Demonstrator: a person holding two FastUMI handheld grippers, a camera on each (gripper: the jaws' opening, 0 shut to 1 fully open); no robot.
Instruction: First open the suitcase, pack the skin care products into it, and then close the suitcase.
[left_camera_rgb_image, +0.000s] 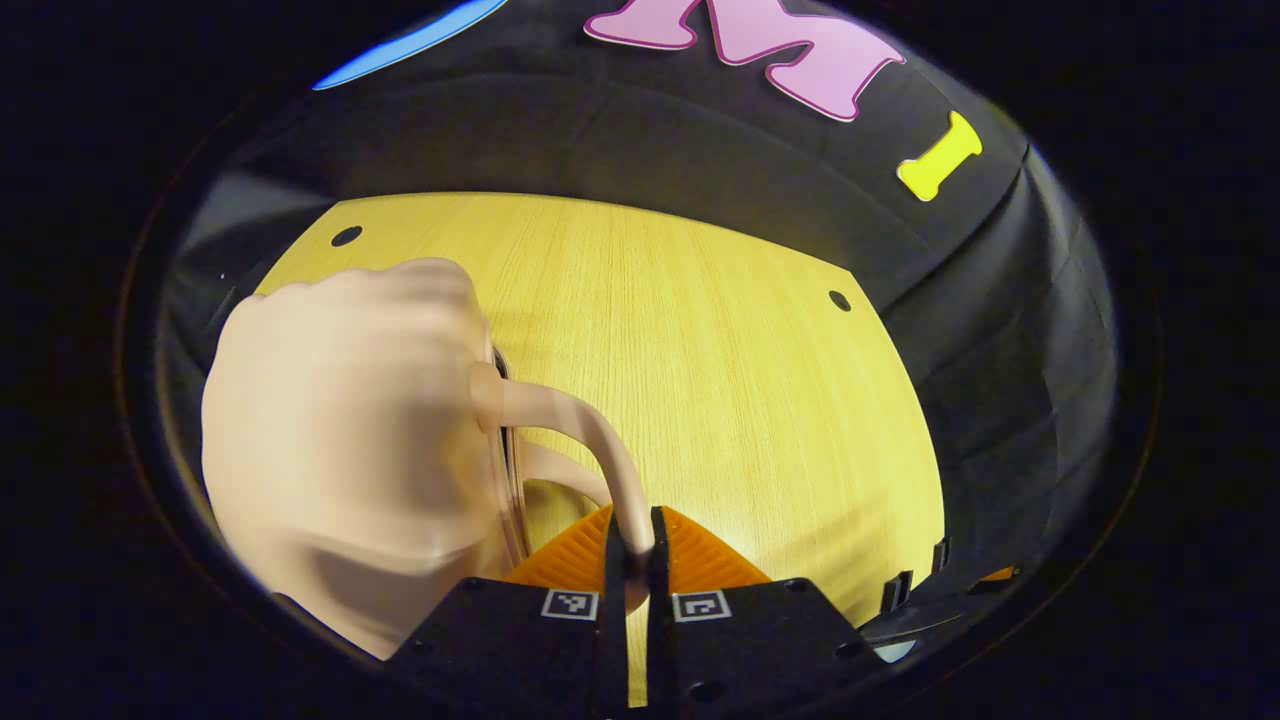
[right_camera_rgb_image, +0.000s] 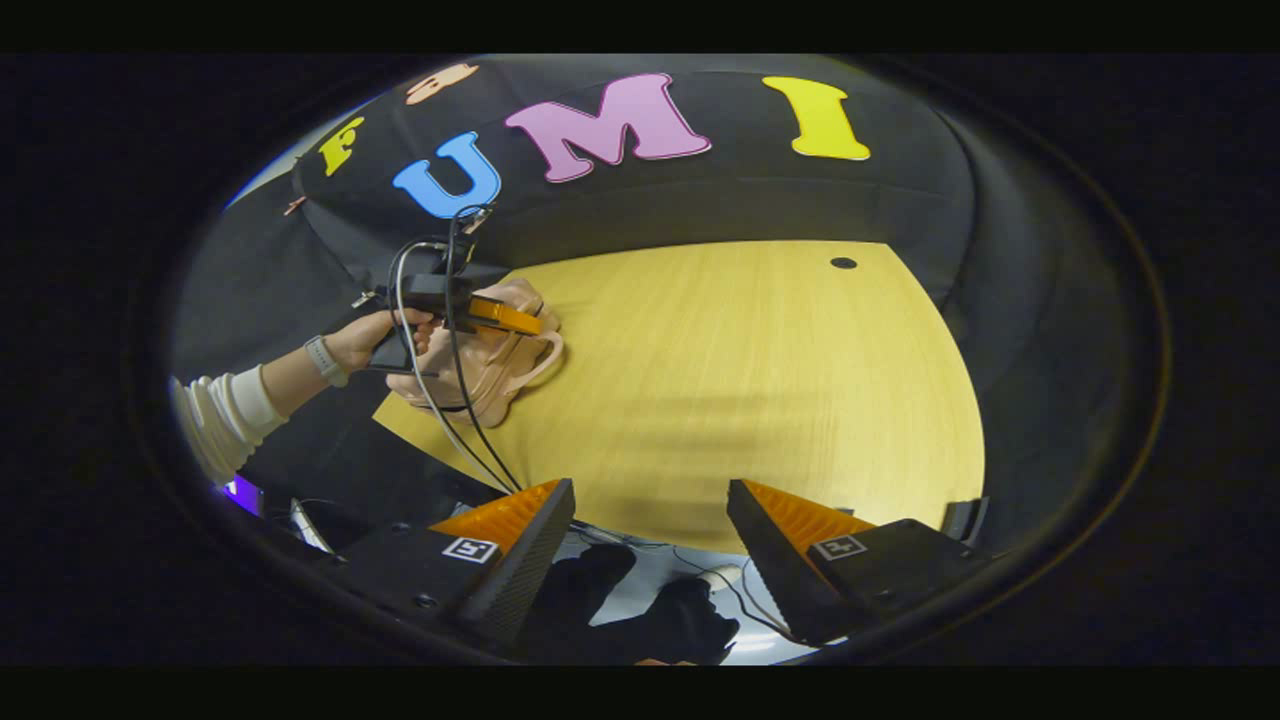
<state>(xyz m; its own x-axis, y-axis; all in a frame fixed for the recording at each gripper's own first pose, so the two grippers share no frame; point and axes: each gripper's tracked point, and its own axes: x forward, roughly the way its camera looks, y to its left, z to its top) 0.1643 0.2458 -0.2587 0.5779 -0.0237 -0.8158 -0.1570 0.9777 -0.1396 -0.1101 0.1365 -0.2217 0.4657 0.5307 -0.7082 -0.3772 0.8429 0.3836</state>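
Suitcase (left_camera_rgb_image: 340, 430): small, pale peach, smooth rounded shell, blurred; sitting at the counter's (left_camera_rgb_image: 720, 360) left edge, curved handle (left_camera_rgb_image: 590, 430) sticking out right. Left hand-held gripper (left_camera_rgb_image: 632, 545) is clenching the handle between both fingers. No legible writing on the case. Right hand-held gripper (right_camera_rgb_image: 650, 530) is hanging released, fingers wide apart, over the near edge. Wood-grain counter right of the suitcase is lying bare.

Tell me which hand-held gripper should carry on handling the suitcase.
Left. The left hand-held gripper is shut on the suitcase handle, with the pink suitcase right in front of it. The right hand-held gripper hangs open near the table edge, well away from the case.
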